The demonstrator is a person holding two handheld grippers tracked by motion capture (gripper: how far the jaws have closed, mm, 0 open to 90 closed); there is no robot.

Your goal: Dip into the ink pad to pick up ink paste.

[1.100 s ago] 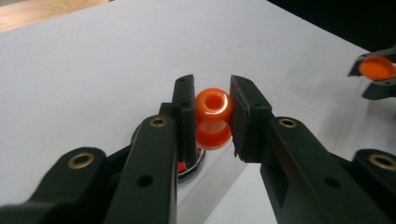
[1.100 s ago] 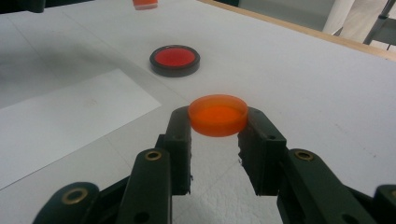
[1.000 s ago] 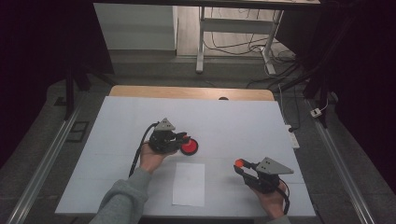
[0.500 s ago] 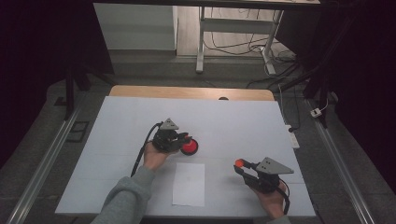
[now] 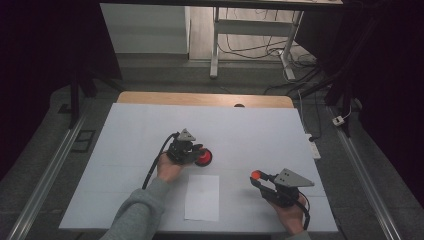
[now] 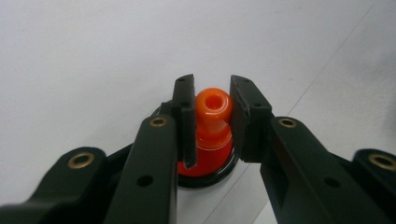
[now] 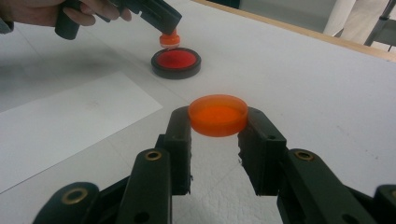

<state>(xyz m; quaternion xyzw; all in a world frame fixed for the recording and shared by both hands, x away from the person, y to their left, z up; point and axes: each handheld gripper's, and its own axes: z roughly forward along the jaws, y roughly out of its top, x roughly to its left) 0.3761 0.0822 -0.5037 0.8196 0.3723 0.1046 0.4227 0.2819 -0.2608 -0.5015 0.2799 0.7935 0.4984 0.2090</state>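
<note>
From the high view, the left gripper (image 5: 196,152) hung over the red ink pad (image 5: 203,158), which lay on the white table cover (image 5: 125,130) just beyond the far edge of the white paper sheet (image 5: 202,197); the right gripper (image 5: 258,179) sat well to the right of that pad, clamped on the pad's orange lid (image 5: 256,175). In the left gripper view, the jaws stood close on either side of the orange stamp (image 6: 213,122) by its knob, apparently gripping it, with the ink pad (image 6: 205,173) directly beneath. In the right gripper view, the jaws pinched the orange lid (image 7: 217,114) at its rim, and farther off the stamp (image 7: 169,40) hovered just above the ink pad (image 7: 176,62), not touching it. To ink well, I judged the stamp should come straight down, flat on the pad's middle, pressed lightly and lifted without dragging, before crossing to the paper (image 7: 65,126) beside the pad. No brand, label or writing could be read on anything.
</note>
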